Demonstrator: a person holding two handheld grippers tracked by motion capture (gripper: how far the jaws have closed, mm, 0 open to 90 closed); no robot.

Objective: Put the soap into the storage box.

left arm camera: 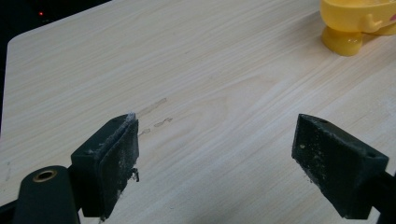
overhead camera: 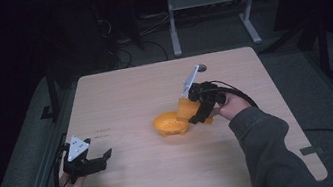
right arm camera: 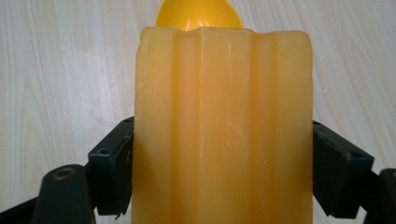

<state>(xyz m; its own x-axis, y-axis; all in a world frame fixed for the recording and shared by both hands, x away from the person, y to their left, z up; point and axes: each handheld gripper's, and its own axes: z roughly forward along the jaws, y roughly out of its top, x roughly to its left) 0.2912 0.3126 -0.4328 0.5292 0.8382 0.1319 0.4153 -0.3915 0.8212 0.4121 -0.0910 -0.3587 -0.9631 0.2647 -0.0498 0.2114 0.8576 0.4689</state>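
The right gripper (overhead camera: 201, 110) clamps a ribbed orange block (right arm camera: 223, 126), seemingly above the orange bowl (overhead camera: 169, 123); the left gripper (overhead camera: 95, 161) gapes empty.

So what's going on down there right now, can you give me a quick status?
Right gripper shut on orange block, beside the orange bowl. Left gripper open, holding nothing, low over table. Nothing in the way.

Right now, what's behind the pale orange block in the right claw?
The orange bowl sits behind the block. Just the bowl's top rim peeks over it; the block covers the rest, so its contents can't be seen.
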